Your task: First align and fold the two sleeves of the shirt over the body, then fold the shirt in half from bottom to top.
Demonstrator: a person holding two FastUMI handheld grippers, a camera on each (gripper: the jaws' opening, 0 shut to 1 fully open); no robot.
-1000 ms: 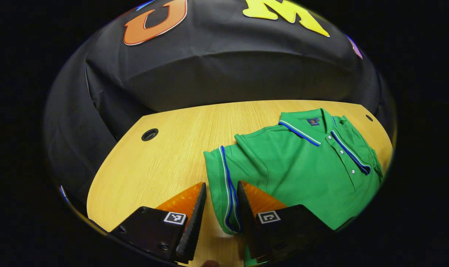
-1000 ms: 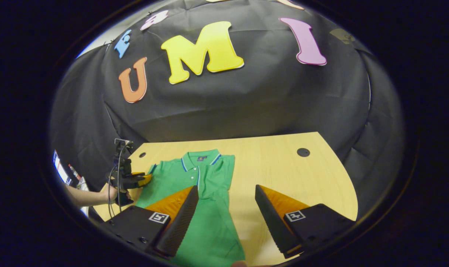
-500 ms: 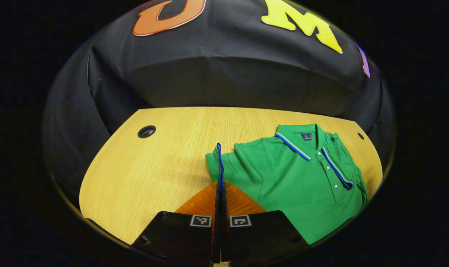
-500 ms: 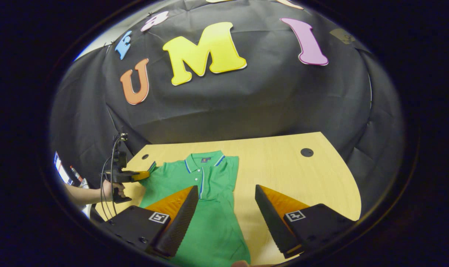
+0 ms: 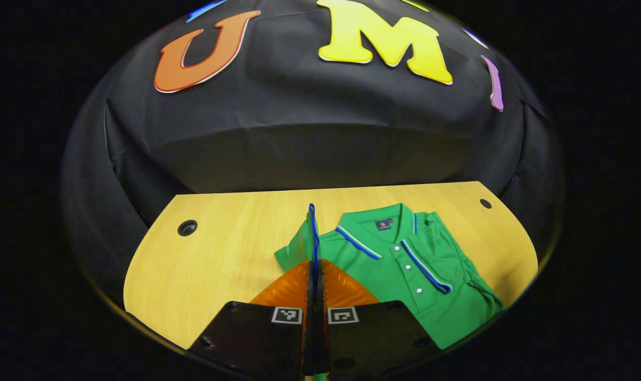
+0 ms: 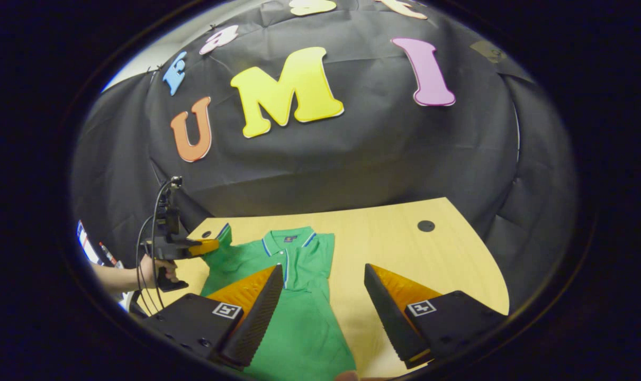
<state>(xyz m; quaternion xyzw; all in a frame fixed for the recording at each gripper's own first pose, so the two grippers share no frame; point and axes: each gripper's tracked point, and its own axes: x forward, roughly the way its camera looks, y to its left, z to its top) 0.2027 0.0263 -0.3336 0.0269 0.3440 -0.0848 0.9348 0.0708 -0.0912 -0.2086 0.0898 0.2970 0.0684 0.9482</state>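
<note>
A green polo shirt (image 5: 405,275) with blue-and-white trim lies face up on the wooden table (image 5: 219,254). My left gripper (image 5: 315,264) is shut on the cuff of the shirt's sleeve (image 5: 310,233), which stands lifted off the table on edge. In the right gripper view the same shirt (image 6: 294,296) lies ahead, its other sleeve folded over the body, and the left gripper (image 6: 206,246) holds the raised sleeve (image 6: 222,238) at the shirt's left side. My right gripper (image 6: 323,296) is open above the shirt's lower right edge, holding nothing.
The table has a round cable hole at the left (image 5: 187,228) and a small one at the far right (image 5: 485,203). A person's hand (image 6: 151,272) grips the left gripper's handle, with cables trailing. Black cloth walls close in behind the table.
The left gripper went from open around the sleeve cuff to shut on it, then lifted the sleeve and swung toward the shirt's body. The right gripper stayed open and barely moved.
</note>
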